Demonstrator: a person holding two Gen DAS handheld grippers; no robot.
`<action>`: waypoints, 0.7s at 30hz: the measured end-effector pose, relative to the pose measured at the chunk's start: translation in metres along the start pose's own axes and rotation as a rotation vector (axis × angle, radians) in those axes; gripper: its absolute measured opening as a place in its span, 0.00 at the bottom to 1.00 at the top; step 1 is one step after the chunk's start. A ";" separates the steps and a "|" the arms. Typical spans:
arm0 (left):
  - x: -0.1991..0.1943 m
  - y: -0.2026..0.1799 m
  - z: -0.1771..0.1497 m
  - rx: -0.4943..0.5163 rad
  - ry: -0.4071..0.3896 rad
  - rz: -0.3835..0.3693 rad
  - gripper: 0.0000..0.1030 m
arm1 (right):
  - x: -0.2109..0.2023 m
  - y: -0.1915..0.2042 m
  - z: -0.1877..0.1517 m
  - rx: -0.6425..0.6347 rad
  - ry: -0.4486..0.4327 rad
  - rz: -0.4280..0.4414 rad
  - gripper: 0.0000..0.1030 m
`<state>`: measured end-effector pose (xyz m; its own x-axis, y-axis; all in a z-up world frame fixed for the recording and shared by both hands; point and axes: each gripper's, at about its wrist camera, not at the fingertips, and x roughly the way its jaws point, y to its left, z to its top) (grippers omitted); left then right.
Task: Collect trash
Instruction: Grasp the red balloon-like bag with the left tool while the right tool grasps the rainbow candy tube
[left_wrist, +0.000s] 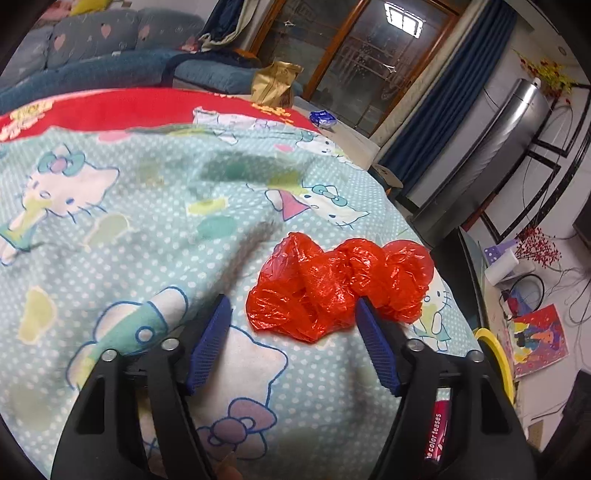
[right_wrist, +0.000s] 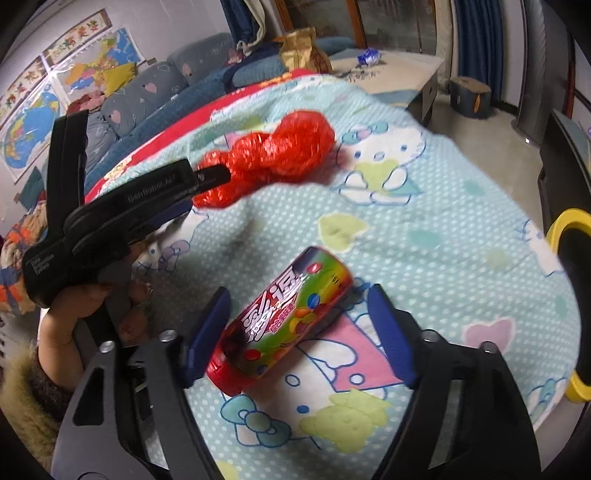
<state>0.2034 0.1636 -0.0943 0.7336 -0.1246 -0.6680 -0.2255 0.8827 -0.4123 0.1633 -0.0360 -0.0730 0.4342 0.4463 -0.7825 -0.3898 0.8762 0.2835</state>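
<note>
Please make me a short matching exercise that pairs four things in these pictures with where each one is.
Things:
1. red plastic bag
2. candy tube
3. yellow-rimmed bin
4. blue wrapper

Places:
A. on the low table beyond the blanket
B. lying between the right gripper's open fingers
C. crumpled at the left gripper's fingertips
D. beside the blanket's edge

Pairs: 1-C, 2-B, 3-D, 4-A

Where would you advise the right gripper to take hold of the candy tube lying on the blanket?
Grip the candy tube across its round middle, coming down from above. It lies flat on the blanket, slanted between the open jaws of the right gripper, so rolling the wrist slightly would probably square the pads to its sides.
</note>
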 end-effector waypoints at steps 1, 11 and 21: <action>0.002 0.002 0.001 -0.006 0.001 -0.004 0.61 | 0.001 0.000 -0.002 0.005 -0.002 0.005 0.59; 0.007 -0.006 0.001 0.003 0.009 -0.030 0.25 | -0.014 0.006 -0.021 -0.022 -0.042 0.050 0.35; -0.005 -0.030 -0.010 0.065 0.015 -0.070 0.12 | -0.032 -0.012 -0.032 -0.010 -0.053 0.037 0.24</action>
<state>0.2004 0.1333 -0.0845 0.7365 -0.1934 -0.6482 -0.1314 0.8991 -0.4175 0.1276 -0.0669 -0.0691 0.4619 0.4879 -0.7407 -0.4144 0.8570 0.3062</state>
